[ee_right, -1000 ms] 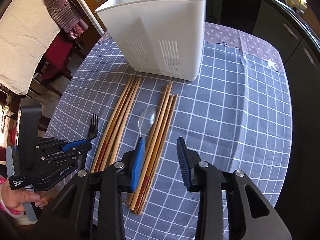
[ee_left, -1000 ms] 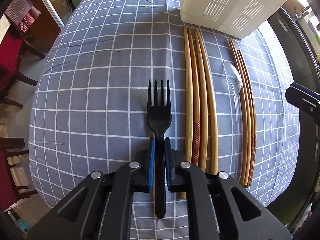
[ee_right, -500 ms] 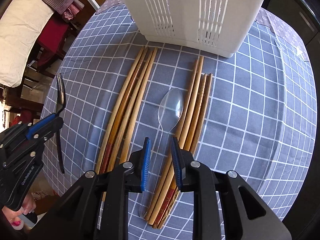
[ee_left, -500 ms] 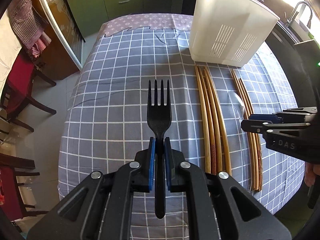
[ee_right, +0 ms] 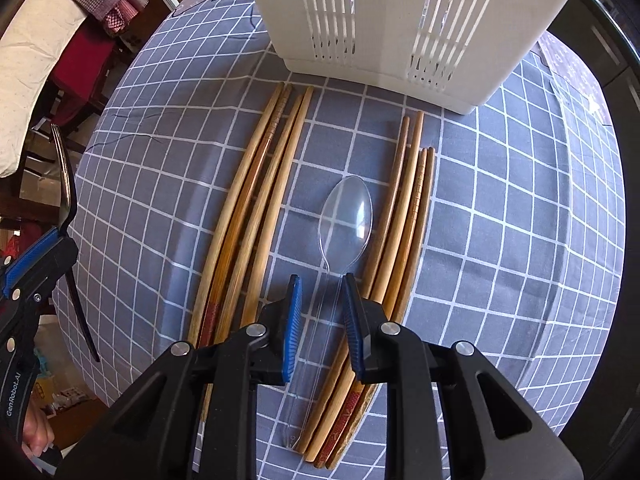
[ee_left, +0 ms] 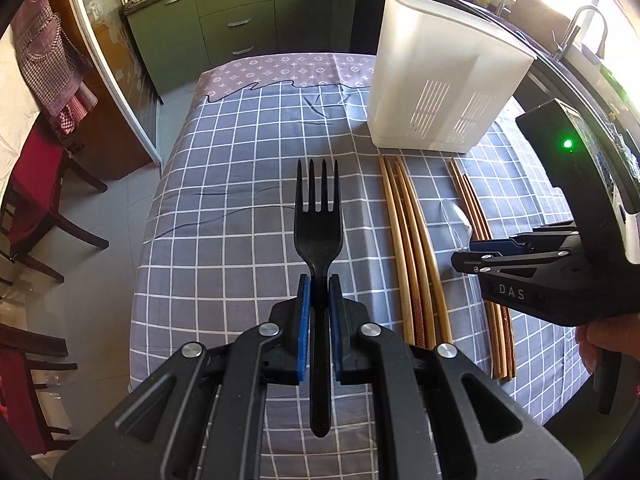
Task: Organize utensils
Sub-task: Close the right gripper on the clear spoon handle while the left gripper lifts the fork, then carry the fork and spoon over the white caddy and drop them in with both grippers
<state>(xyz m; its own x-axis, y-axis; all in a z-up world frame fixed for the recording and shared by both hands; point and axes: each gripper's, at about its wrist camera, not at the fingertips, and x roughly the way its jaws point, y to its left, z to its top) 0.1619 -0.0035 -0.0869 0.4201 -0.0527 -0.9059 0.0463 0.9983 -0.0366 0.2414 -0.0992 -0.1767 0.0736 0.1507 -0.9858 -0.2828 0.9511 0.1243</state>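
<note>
A home kitchen with a dining corner. Dark green cabinets (ee_left: 240, 28) with drawer handles run under a dark worktop at twelve o'clock in the left wrist view, and a curved sink tap (ee_left: 580, 28) stands by a sunlit window at two o'clock. The table wears a grey checked cloth (ee_left: 240, 184); red-seated wooden chairs (ee_left: 36, 192) stand at nine o'clock, with a checked apron (ee_left: 44, 60) hanging at ten o'clock.

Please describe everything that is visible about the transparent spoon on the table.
The clear spoon looks like thin transparent plastic, with an oval bowl and a long narrow handle. It lies flat on the checked tablecloth, bowl pointing toward the white holder, between two groups of wooden chopsticks. The right hand-held gripper straddles its handle; its jaws have just been closing, and a small gap seems to remain beside the handle.
</note>
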